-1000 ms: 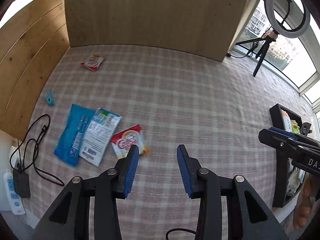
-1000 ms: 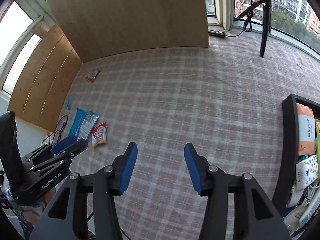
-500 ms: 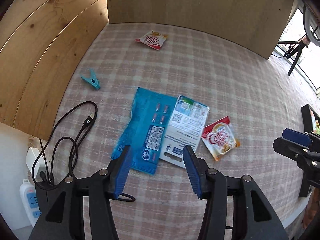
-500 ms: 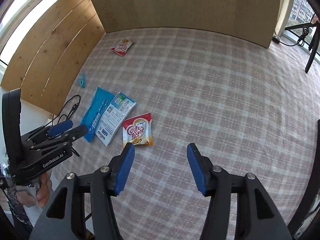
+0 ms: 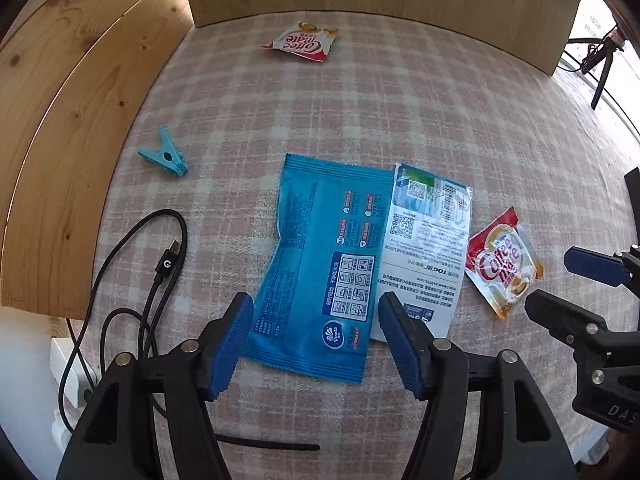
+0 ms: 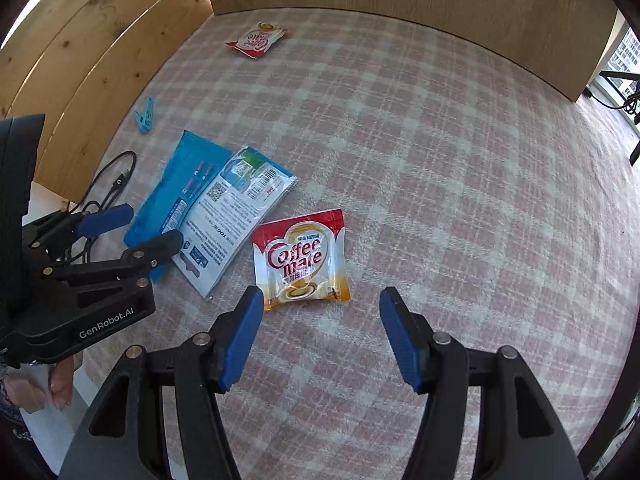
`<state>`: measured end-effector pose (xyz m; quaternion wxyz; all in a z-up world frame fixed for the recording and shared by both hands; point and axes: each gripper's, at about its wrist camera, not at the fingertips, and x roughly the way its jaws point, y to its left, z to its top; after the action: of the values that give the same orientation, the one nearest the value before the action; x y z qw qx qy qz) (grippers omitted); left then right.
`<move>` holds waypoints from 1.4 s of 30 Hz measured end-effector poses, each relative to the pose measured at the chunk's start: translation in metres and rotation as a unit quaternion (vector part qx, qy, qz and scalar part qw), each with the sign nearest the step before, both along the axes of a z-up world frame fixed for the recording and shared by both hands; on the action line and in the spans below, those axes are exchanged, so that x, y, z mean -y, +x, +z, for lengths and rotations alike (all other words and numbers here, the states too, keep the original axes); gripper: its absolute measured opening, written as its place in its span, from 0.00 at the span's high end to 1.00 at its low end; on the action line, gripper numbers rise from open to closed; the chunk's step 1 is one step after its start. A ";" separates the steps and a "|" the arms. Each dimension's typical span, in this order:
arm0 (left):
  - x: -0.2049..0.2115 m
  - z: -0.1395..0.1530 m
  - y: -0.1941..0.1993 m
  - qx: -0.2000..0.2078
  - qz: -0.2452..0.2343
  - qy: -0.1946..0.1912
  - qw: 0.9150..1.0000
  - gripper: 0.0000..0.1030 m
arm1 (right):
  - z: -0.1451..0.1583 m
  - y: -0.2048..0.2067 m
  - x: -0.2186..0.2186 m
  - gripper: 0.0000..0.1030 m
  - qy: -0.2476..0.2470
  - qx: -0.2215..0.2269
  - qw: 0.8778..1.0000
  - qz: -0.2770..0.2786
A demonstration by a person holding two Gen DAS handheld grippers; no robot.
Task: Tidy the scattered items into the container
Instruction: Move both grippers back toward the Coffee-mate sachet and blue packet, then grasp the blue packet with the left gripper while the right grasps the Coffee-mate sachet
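Now both grippers are seen much closer to the scattered packets than half a second ago, and the container, visible at the right a second ago, is out of both views. The left gripper [image 5: 316,336] is held wide open and empty, its blue pads straddling the near end of the blue tissue packet [image 5: 320,268]; whether they touch it cannot be told. The right gripper [image 6: 320,332] is likewise wide open and empty, poised just short of the near Coffee mate sachet [image 6: 302,262]. This is judged to mean that two pickups are being lined up at once, with nothing yet grasped.

On the near sachet "Coffee mate" and a small "Nestlé" mark are read; the same name is read on a second sachet [image 5: 302,42] lying far off by the wooden back panel. A white leaflet packet [image 5: 426,248], overlapping the blue packet's right edge, carries QR codes, a barcode and the word "TOGOF", upside down. A "Vinda" logo is made out on the blue packet. "GenRobot.AI" is printed on the left gripper's body. A blue clothes peg [image 5: 164,158] and a black cable [image 5: 160,272] lie on the checked surface [image 5: 400,112].
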<state>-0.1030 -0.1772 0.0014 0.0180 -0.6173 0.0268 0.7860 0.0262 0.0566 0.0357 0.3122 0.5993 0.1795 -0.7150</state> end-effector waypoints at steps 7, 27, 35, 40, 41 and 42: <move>0.004 -0.007 -0.016 -0.007 0.005 0.008 1.000 0.34 | -0.014 -0.009 0.005 0.42 0.029 -0.004 1.000 -0.005; 0.031 0.004 -0.041 -0.027 0.022 0.016 0.999 0.62 | -0.017 -0.010 0.031 0.52 0.065 -0.007 0.997 0.038; 0.059 0.014 -0.053 -0.023 0.057 0.045 0.997 0.84 | -0.006 -0.028 0.007 0.83 0.032 0.011 0.999 0.003; 0.064 0.020 -0.054 -0.025 0.064 0.038 0.997 0.91 | 0.007 -0.038 -0.015 0.98 0.021 0.011 1.000 -0.014; 0.066 0.021 -0.055 -0.026 0.069 0.039 0.997 0.91 | 0.007 -0.040 -0.018 0.98 0.019 0.012 1.000 -0.017; 0.067 0.021 -0.056 -0.026 0.071 0.041 0.996 0.91 | 0.007 -0.041 -0.021 0.99 0.017 0.015 1.000 -0.018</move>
<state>-0.1587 -0.2440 0.0228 -0.0131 -0.5958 -0.0485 0.8015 -0.0148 0.0775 0.0432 0.2916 0.6181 0.1758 -0.7085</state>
